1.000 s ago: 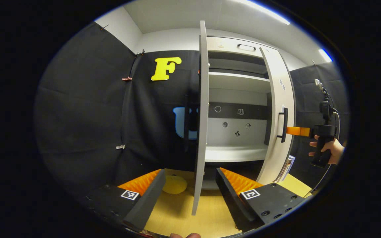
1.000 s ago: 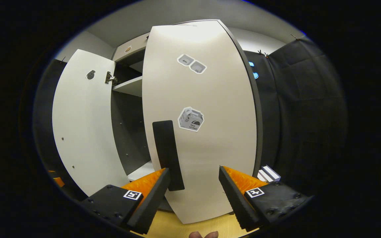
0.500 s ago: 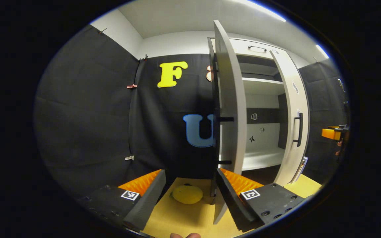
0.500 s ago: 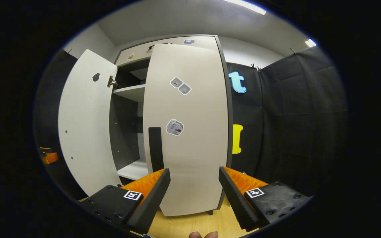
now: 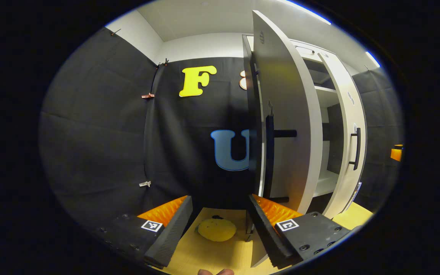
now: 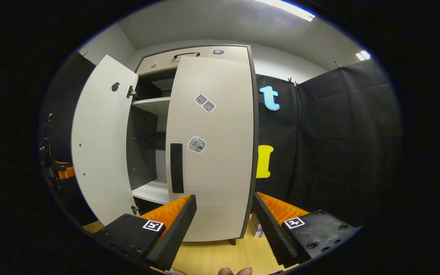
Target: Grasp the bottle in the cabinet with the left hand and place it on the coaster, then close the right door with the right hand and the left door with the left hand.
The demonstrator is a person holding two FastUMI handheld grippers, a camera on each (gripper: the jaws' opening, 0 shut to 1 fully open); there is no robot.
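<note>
In the left gripper view my left gripper [image 5: 217,229] is open and empty, low over the wooden top. A round yellow coaster [image 5: 217,229] lies flat between its fingers, farther off. The cabinet's left door [image 5: 292,126] stands half open just right of the gripper, its dark handle [image 5: 269,156] facing me. Beyond it is the right door [image 5: 348,126] with its handle [image 5: 357,148]. In the right gripper view my right gripper [image 6: 224,225] is open and empty, a short way back from the right door [image 6: 216,152], which is almost shut. The left door [image 6: 101,141] hangs open.
White shelves [image 6: 153,191] show through the gap between the doors. The other gripper [image 6: 61,173] is at the far left behind the left door. A thin stack of books [image 6: 258,229] stands by the cabinet's right foot. The tabletop [image 6: 212,256] runs under the cabinet.
The right door has swung nearly shut and my right gripper has backed away from it. My left gripper has moved left, round to the left door's outer face, with the coaster now centred.
</note>
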